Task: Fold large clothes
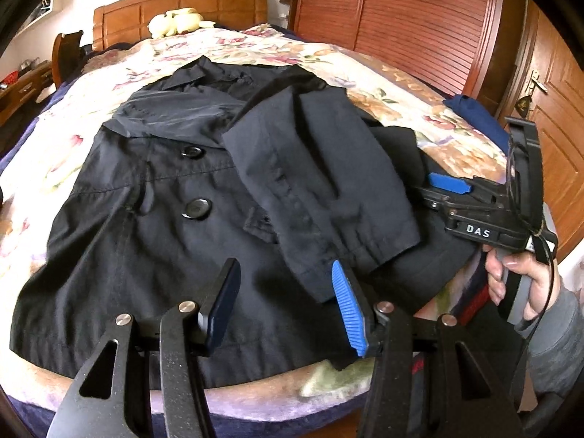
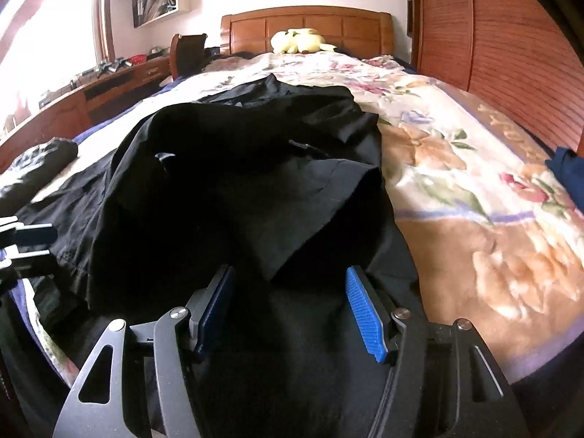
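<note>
Both your left gripper (image 1: 284, 284) and right gripper (image 2: 288, 284) gape empty over the black buttoned cotton coat (image 1: 153, 226), its left sleeve barely discernible.

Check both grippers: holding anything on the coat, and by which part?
Nothing is held. Left gripper is open above the black coat; right gripper is open by the folded sleeve, fingers clear of it.

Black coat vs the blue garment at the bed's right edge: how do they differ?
The black coat is spread wide across the floral blanket, one sleeve folded over its front; the blue garment is a small bundle. The coat lies mid-bed between both grippers; the blue garment sits apart near the wardrobe. Both rest on the blanket.
</note>
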Demonstrator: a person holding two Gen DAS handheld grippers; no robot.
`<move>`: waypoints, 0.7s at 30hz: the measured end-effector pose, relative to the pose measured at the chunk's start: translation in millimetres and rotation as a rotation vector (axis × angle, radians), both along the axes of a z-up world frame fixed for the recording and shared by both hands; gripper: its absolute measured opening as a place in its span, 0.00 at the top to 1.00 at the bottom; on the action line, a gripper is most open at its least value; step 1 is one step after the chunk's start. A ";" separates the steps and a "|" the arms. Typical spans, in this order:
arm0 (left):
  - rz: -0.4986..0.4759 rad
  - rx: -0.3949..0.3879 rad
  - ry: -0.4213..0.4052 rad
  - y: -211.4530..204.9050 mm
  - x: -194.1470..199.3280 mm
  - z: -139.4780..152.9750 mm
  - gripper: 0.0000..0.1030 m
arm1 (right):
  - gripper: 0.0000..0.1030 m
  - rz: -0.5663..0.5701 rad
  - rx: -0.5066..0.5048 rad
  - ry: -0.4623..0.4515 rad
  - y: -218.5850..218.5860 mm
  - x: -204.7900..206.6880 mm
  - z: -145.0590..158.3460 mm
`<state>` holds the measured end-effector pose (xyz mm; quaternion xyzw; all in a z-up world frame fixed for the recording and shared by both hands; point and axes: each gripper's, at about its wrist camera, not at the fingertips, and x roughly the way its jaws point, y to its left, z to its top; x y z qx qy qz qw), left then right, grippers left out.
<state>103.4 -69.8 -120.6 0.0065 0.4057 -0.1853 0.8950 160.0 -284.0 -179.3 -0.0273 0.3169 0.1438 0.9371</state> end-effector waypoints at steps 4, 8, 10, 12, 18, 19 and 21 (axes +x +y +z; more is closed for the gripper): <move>-0.020 -0.022 0.013 -6.7 0.6 -6.1 0.52 | 0.38 0.005 0.008 0.004 -1.7 1.6 -0.1; -0.038 -0.022 0.010 -9.8 0.1 -7.8 0.72 | 0.37 0.003 0.009 0.004 -0.9 2.2 -0.1; -0.046 -0.003 -0.015 -9.7 -1.8 -2.6 0.88 | 0.37 0.003 0.009 0.003 -1.0 2.0 -0.2; -0.050 -0.011 -0.026 -4.8 -1.7 3.5 0.92 | 0.37 0.003 0.009 0.003 -1.3 1.7 -0.1; 0.023 -0.006 -0.079 37.8 5.7 30.3 0.95 | 0.37 0.003 0.007 0.003 -1.2 3.0 -0.4; 0.042 -0.002 -0.089 47.1 7.7 35.1 0.95 | 0.37 0.003 0.007 0.003 -1.2 3.1 -0.4; 0.075 0.019 -0.115 63.9 11.4 45.1 0.95 | 0.37 0.003 0.005 0.003 -1.0 3.1 -0.3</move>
